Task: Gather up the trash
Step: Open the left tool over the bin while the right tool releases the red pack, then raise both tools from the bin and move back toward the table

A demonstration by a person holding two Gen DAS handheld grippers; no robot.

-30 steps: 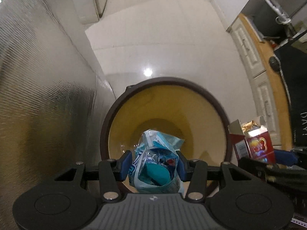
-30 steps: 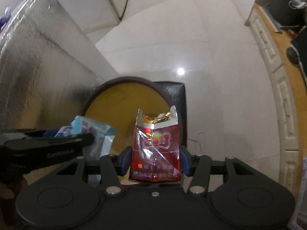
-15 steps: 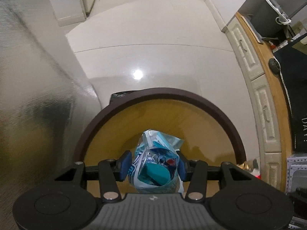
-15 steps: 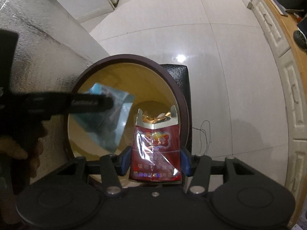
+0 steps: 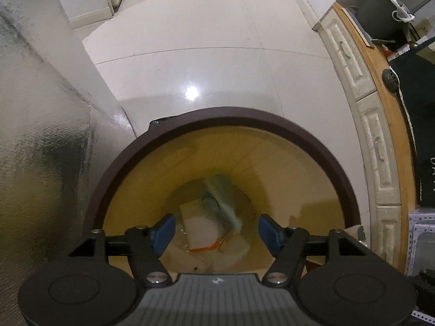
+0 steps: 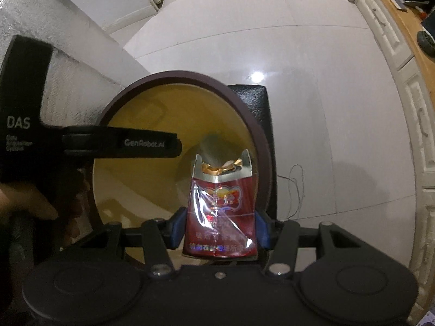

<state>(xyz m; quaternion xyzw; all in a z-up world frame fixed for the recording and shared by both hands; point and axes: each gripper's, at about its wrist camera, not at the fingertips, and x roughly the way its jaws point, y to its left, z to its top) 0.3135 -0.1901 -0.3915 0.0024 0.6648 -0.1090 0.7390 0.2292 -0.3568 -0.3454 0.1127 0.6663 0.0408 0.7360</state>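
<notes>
Pointing down into a round bin (image 5: 127,160), the left gripper (image 5: 216,229) is opening its jaws with nothing between them; a blurred blue-green packet (image 5: 221,201) lies low in the bin at frame center. The right gripper (image 6: 218,229) clamps a red cigarette pack (image 6: 220,214) over the bin's right rim.

One bin (image 5: 272,127); two hand-held grippers; one red packet (image 6: 220,212).

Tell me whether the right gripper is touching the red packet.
Touching. The right wrist view shows the right gripper with both blue pads pressed against the sides of the red packet, holding it above the bin.
</notes>
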